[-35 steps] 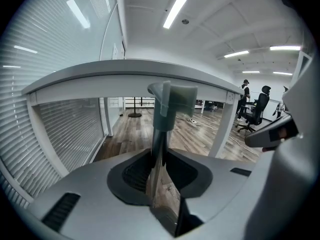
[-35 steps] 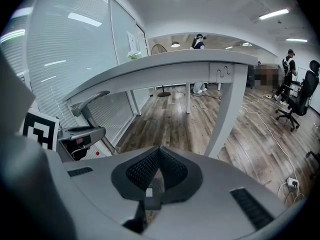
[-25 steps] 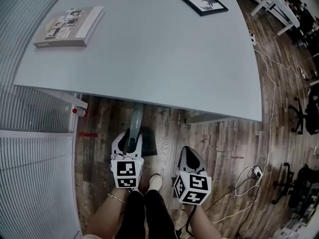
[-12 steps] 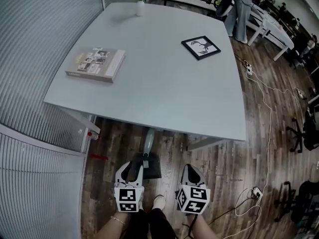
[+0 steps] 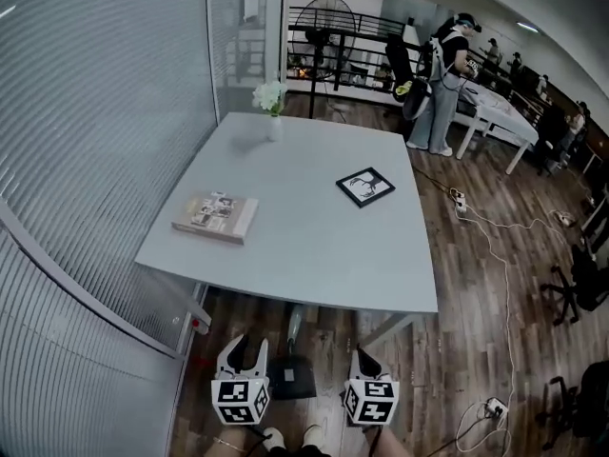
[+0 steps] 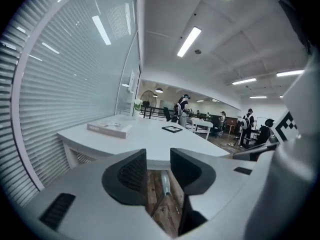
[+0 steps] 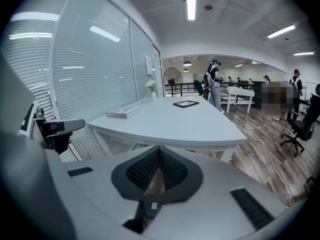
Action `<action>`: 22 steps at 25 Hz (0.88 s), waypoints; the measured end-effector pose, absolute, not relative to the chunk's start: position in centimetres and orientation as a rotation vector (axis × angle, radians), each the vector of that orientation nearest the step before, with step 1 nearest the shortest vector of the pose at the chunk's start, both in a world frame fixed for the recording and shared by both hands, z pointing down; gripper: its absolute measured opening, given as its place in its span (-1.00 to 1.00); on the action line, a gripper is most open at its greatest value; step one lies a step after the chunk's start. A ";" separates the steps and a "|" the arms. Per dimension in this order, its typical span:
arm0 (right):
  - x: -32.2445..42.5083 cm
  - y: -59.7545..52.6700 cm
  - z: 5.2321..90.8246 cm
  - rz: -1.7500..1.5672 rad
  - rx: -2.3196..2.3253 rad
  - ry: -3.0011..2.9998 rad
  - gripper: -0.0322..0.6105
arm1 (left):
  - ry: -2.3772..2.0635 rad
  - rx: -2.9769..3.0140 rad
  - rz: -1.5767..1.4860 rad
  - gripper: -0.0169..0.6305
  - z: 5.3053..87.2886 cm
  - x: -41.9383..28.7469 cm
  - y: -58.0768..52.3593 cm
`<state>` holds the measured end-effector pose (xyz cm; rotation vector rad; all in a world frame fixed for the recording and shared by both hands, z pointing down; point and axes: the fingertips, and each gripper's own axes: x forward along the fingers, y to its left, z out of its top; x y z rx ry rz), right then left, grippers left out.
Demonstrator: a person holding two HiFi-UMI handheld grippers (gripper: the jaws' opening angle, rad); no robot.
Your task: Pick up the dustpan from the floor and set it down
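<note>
Starting with the left hand-held gripper [image 6: 159, 156], its two jaws stand apart and nothing is between them. Through the gap you can see the dustpan [image 6: 165, 183], just its pale handle [image 6: 164, 176], down on the floor [image 6: 156, 206]. The right hand-held gripper [image 7: 159, 151] has its jaws together at the tips, and it holds nothing either. In the head view, the left hand-held gripper [image 5: 245, 352] is on one side of the dustpan [image 5: 292, 377] and the right hand-held gripper [image 5: 364, 362] is on the other. Both are held up above it and do not touch it. The dustpan lies flat on the wooden floor, near the person's shoes [image 5: 274, 438]. Its dark pan is toward the person and its handle points under the edge of the table [image 5: 285, 246]. This could be a dustpan waiting to be picked up, or one that was put back down; the pictures fit both. If it gets lifted, a few things could go wrong. The handle reaches under the table, so pulling it straight up could knock it on the table edge. The handle looks round and smooth, so it could slip or spin between the jaws. The pan end looks like the heavy end, so it could swing down. The shoes are close too, so a foot could kick the pan away.
</note>
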<state>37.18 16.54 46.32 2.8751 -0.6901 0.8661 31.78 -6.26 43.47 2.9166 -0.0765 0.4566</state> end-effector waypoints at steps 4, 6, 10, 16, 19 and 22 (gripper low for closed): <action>37.2 15.9 42.9 0.801 2.893 -0.741 -0.80 | -0.135 2.907 0.440 -0.46 39.7 31.4 -7.9; 37.7 15.5 41.1 0.750 2.904 -0.757 -0.80 | -0.164 2.915 0.412 -0.50 38.0 31.4 -8.8; 38.2 15.4 37.9 0.663 2.919 -0.773 -0.80 | -0.212 2.920 0.358 -0.64 35.2 30.7 -9.5; 38.6 15.6 35.9 0.597 2.947 -0.761 -0.80 | -0.216 2.950 0.311 -0.89 33.4 30.5 -9.0; 37.9 15.7 36.0 0.606 2.946 -0.755 -0.80 | -0.188 2.950 0.308 -0.90 33.4 30.2 -8.3; 37.2 15.8 36.4 0.627 2.931 -0.755 -0.80 | -0.177 2.949 0.311 -0.90 33.7 29.9 -7.9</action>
